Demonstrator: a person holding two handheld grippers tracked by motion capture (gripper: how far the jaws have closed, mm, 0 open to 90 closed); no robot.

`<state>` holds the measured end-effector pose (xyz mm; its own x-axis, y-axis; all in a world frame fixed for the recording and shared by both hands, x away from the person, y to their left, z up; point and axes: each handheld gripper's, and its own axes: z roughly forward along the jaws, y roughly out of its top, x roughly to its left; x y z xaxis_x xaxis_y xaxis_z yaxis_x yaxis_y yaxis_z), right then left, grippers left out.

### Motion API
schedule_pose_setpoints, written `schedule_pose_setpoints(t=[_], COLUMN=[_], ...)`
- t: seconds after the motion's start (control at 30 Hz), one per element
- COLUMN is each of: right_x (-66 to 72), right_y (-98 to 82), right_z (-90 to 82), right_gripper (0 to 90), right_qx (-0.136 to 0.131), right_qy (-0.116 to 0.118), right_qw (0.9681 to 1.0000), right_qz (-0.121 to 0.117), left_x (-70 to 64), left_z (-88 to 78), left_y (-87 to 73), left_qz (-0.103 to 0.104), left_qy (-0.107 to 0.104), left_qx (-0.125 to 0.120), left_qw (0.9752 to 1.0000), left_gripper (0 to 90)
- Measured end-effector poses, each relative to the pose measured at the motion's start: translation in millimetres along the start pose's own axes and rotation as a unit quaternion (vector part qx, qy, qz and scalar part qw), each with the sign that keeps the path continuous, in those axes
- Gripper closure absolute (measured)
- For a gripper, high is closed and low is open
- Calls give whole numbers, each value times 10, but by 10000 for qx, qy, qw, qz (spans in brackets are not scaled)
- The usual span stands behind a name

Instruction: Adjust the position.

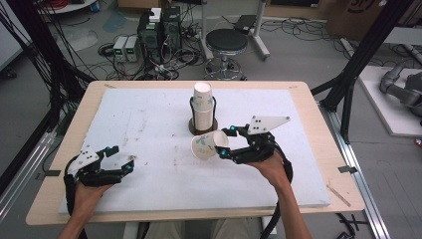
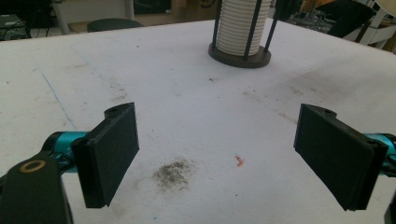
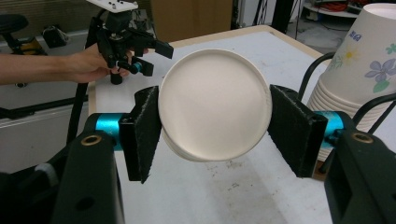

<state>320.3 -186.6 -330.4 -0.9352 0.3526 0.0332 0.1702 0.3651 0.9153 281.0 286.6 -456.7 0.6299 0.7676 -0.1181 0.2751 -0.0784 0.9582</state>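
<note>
A stack of white flower-printed paper cups [image 1: 203, 102] stands upside down in a black wire holder [image 1: 215, 112] at the far middle of the white board [image 1: 149, 124]. My right gripper [image 1: 225, 143] is shut on a single paper cup [image 1: 205, 145], held on its side just in front of the stack. In the right gripper view the cup's round base [image 3: 215, 105] sits squeezed between both pads, with the stack [image 3: 359, 65] to the right. My left gripper [image 1: 123, 158] rests near the board's front left, open; its jaws [image 2: 229, 154] have nothing between them.
The white board lies on a wooden table [image 1: 323, 149] and bears dirt smudges [image 2: 173, 173]. The holder's base [image 2: 239, 57] is ahead of the left gripper. A black stool [image 1: 226, 42], electronic boxes [image 1: 127, 48] and cables are on the floor beyond the table.
</note>
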Motion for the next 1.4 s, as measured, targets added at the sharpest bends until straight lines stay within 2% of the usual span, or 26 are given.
schedule_pose_setpoints(t=[0.3,0.4,0.53,0.93,1.1,1.17,1.33,1.4], right_x=[-42,-58,-102,-157,-169,-173,-198,-209], right_y=[28,44,57,77,104,113,114,113], right_z=[32,40,51,56,71,78,97,101], right_gripper=[378,378,378,378,378,378,378,378], right_qx=[43,84,68,68,57,63,37,9], right_qy=[58,82,95,206,248,261,345,370], right_qw=[10000,9999,9999,9997,9997,9996,9994,9993], right_qz=[-22,-2,11,90,50,51,73,61], left_x=[25,36,50,24,16,13,-16,-34], left_z=[-9,-16,-21,69,101,123,194,230], left_y=[3,26,137,431,533,577,687,743], left_qz=[-35,28,39,265,311,265,283,312], left_qy=[-122,-116,-243,-798,-1083,-1280,-1601,-1799], left_qx=[-18,-125,-279,-250,-234,-198,-167,-124], left_qw=[9999,9999,9993,9961,9934,9912,9866,9831], left_gripper=[138,137,137,137,137,138,138,138])
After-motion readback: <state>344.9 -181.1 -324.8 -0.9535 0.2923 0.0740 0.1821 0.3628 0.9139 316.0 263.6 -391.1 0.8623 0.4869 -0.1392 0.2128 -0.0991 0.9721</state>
